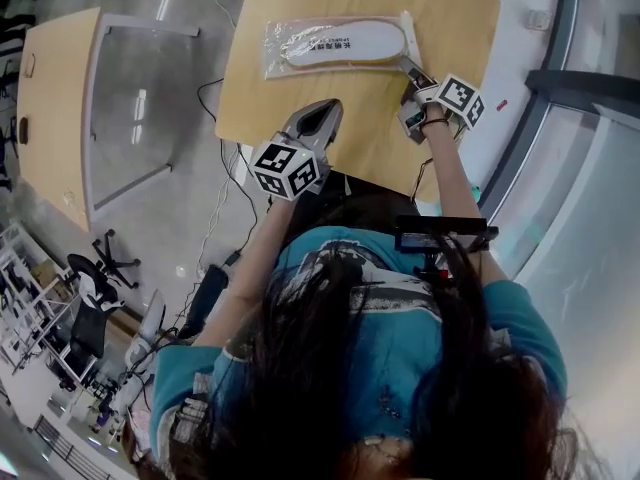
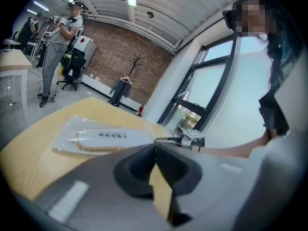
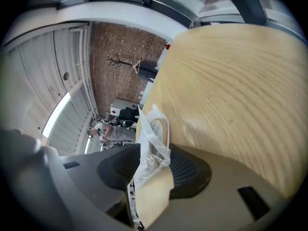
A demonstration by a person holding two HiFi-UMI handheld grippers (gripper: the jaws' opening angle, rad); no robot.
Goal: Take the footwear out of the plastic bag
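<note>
Right gripper [image 1: 410,71] is at the near end of the plastic bag [image 1: 335,46]. Its jaws stand wide apart, and in the right gripper view the crinkled clear edge of the bag rises between the two dark pads, which do not clamp it. The footwear [image 1: 345,43], a flat white piece with a line of print, sits sealed inside the bag and stretches away from that gripper across the desk [image 1: 440,8]. Left gripper [image 1: 325,108] hangs off to the side with its jaws closed together and nothing between them. From its tips, the bag lies ahead and apart, flat on the wood, with the right gripper at the bag's far end.
</note>
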